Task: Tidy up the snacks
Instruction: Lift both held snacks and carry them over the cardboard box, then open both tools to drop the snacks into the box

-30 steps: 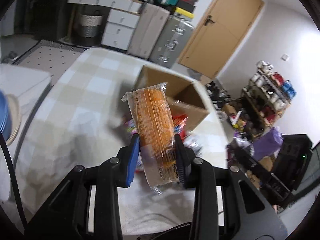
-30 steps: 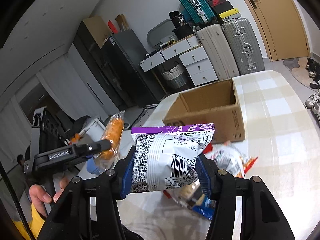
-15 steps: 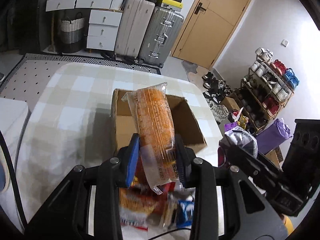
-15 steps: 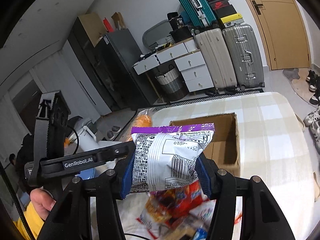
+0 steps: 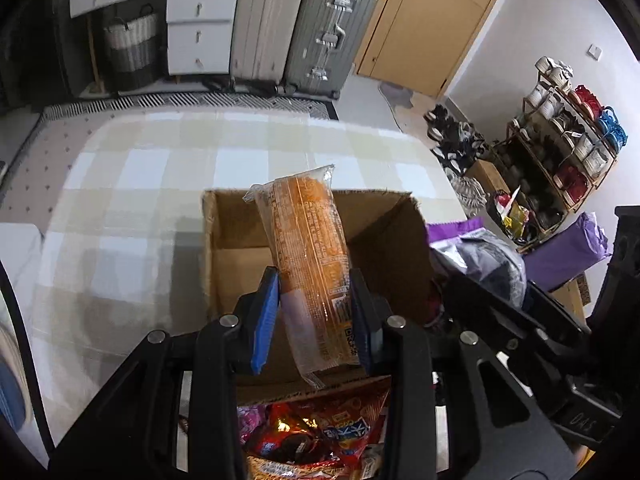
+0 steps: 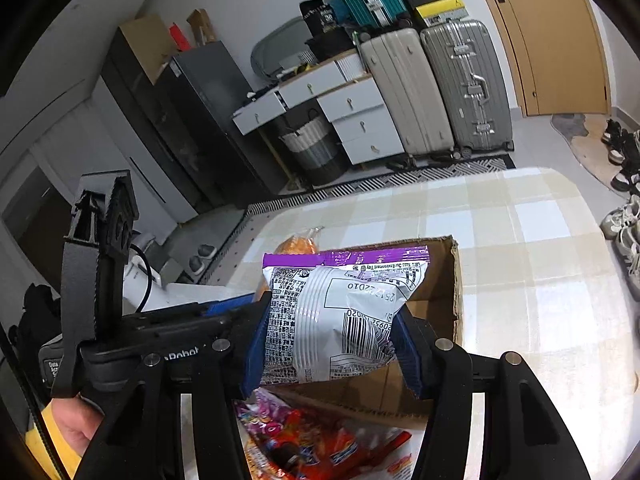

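Note:
My left gripper [image 5: 314, 320] is shut on a long orange snack pack [image 5: 308, 256] and holds it above the open cardboard box [image 5: 236, 264], which looks empty. My right gripper [image 6: 330, 344] is shut on a white and purple snack bag [image 6: 344, 312], held over the box's [image 6: 436, 304] near right side. That bag also shows at the right in the left wrist view [image 5: 476, 256]. The left gripper's body [image 6: 160, 336] and the orange pack's tip [image 6: 296, 246] show at the left in the right wrist view. A pile of loose snack packs [image 5: 320, 436] lies in front of the box.
The box stands on a table with a checked cloth [image 5: 132, 200]. Suitcases [image 5: 300, 24] and a white drawer unit [image 5: 196, 28] stand beyond the table. A shoe rack [image 5: 560, 148] is at the right. Shoes [image 6: 624, 184] lie on the floor.
Both grippers have moved forward over the snack pile to the box, each still holding its pack. The box is now directly under them.

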{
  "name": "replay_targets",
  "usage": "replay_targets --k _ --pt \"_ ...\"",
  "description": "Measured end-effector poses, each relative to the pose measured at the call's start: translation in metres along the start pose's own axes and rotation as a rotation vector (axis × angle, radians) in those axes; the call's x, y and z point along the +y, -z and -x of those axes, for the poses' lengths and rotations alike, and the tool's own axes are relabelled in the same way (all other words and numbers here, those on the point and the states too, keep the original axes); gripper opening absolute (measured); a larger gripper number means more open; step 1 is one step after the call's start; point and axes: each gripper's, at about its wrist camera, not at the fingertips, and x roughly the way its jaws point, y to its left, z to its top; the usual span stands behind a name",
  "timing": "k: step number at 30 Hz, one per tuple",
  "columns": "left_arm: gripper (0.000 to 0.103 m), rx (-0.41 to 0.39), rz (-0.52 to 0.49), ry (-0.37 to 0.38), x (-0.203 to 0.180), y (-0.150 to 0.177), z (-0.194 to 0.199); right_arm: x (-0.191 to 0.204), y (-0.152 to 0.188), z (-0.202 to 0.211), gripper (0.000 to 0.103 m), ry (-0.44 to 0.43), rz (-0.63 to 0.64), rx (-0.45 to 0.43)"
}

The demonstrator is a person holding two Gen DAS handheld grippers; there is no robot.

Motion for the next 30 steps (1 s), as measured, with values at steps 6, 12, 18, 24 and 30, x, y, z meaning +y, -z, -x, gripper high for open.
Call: replay_targets --k 6,12,18,24,30 --pt "0.03 0.025 0.002 -0.032 0.012 0.001 -0.032 -0.006 0.001 -0.024 0.055 0.031 0.023 0.039" --pt "0.03 0.021 0.015 -0.043 0.02 0.007 -0.036 -0.01 0.005 -0.041 0.055 0.057 0.03 0.08" --pt "0.031 0.025 0.027 -0.041 0.028 0.015 -0.03 -0.01 0.008 -0.05 0.056 0.132 0.032 0.118" --pt "0.041 0.03 0.032 -0.056 0.028 0.025 -0.02 -0.008 0.012 -0.04 0.06 0.181 0.049 0.098" --pt "0.056 0.005 0.053 -0.055 0.031 0.037 0.001 -0.001 0.016 -0.018 0.066 0.194 0.064 0.071"
